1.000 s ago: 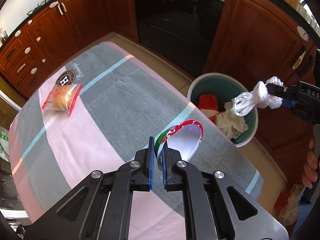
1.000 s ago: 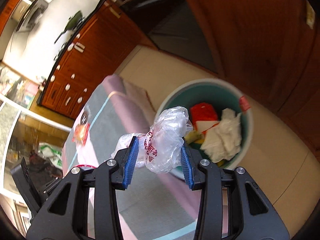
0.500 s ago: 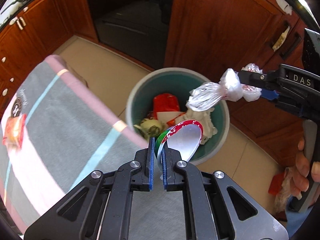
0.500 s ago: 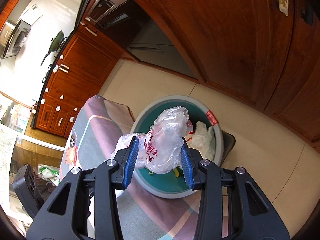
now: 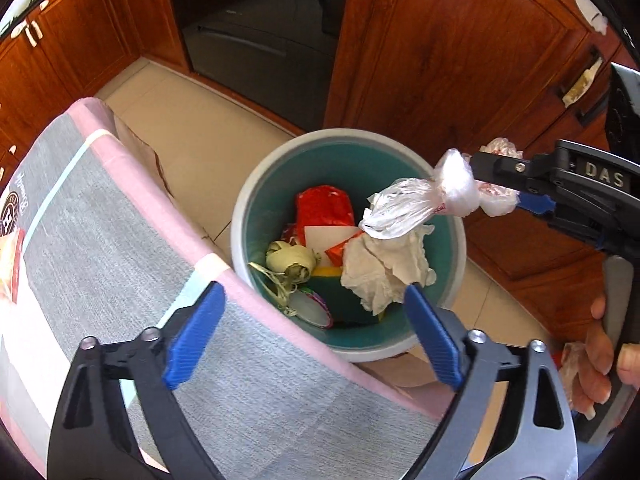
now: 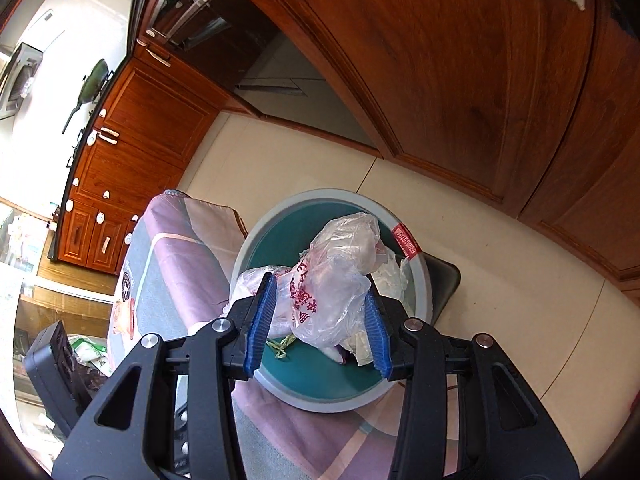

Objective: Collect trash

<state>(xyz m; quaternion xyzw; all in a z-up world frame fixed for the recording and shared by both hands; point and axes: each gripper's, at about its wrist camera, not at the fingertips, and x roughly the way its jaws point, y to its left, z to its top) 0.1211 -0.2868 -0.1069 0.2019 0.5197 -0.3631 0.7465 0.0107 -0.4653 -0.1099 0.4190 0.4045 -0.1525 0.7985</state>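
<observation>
Over the teal trash bin point(image 5: 240, 216), my left gripper point(image 5: 314, 294) is opening wide with nothing between its blue pads. The red-rimmed white lid point(image 5: 310, 310) lies inside the bin beside a crumpled tissue point(image 5: 384, 268) and a red wrapper point(image 5: 324, 208). My right gripper point(image 6: 320, 300) hangs above the bin point(image 6: 256, 248) with a clear plastic bag point(image 6: 336, 276) with red print between its pads. Its jaws are opening slightly, and the pads still press on the bag. From the left wrist view, that bag point(image 5: 404, 208) sticks out of the right gripper point(image 5: 480, 184) over the bin's far rim.
The bin stands on the tiled floor against the table's edge. The table point(image 5: 120, 240) wears a grey and pink cloth, and a snack packet point(image 5: 12, 264) lies at its far left. Wooden cabinets point(image 5: 460, 60) and a dark oven front stand behind. A hand point(image 5: 600, 360) grips the right handle.
My left gripper swung from over the table to above the bin, then opened, and the lid fell into the bin. The right gripper carried the bag over the bin.
</observation>
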